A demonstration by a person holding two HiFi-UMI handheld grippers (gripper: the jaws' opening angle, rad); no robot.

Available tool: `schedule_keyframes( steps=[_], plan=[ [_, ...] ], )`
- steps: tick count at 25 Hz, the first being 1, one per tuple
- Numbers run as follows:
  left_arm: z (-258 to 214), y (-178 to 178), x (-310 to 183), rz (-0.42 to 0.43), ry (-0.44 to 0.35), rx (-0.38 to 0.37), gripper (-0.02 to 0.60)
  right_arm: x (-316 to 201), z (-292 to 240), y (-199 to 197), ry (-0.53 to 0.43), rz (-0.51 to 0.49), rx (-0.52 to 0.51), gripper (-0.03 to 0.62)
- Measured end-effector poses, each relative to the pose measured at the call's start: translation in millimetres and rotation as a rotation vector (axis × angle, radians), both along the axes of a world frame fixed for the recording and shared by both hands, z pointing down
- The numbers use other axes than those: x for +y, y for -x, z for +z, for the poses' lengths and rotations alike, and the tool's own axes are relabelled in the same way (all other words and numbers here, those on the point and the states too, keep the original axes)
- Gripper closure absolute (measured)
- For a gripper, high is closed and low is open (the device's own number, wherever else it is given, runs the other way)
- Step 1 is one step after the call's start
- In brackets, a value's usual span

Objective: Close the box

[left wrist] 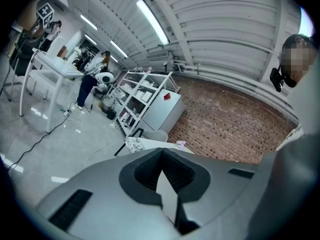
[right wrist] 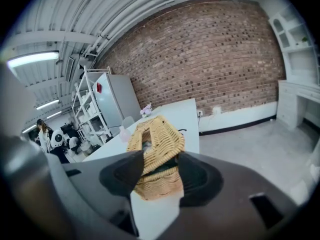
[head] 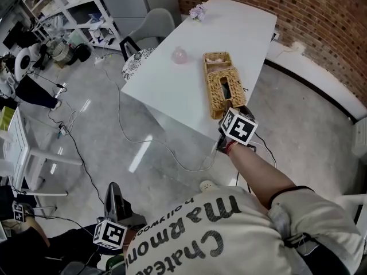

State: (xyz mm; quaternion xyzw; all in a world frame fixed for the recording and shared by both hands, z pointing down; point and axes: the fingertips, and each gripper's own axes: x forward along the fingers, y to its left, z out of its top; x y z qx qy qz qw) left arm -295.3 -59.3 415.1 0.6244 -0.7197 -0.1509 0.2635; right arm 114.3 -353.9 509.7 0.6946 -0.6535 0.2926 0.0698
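The long white rectangular table point(head: 172, 85) fills the head view from 11 to 1 o'clock. Near its 5 o'clock edge lies the oblong woven wicker box point(head: 222, 85), end-on to the person and so within easy reach. In the right gripper view its slotted lid seems tilted up, with a dark gap beneath, so I judge it not yet closed. The right gripper point(right wrist: 156, 170) points down at the box's near end, its jaws spread wide on either side without plainly pressing, probably to guide the lid down. The left gripper point(left wrist: 161, 159) hangs idle at 7 o'clock, tips together and empty.
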Motion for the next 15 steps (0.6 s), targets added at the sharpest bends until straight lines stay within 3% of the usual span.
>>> schedule_keyframes(
  steps=[15],
  plan=[
    [2.8,7.1,3.5,-0.014,0.007,0.000,0.581,1.1,5.4,0.1,0.076,0.088,0.011,0.370]
  ],
)
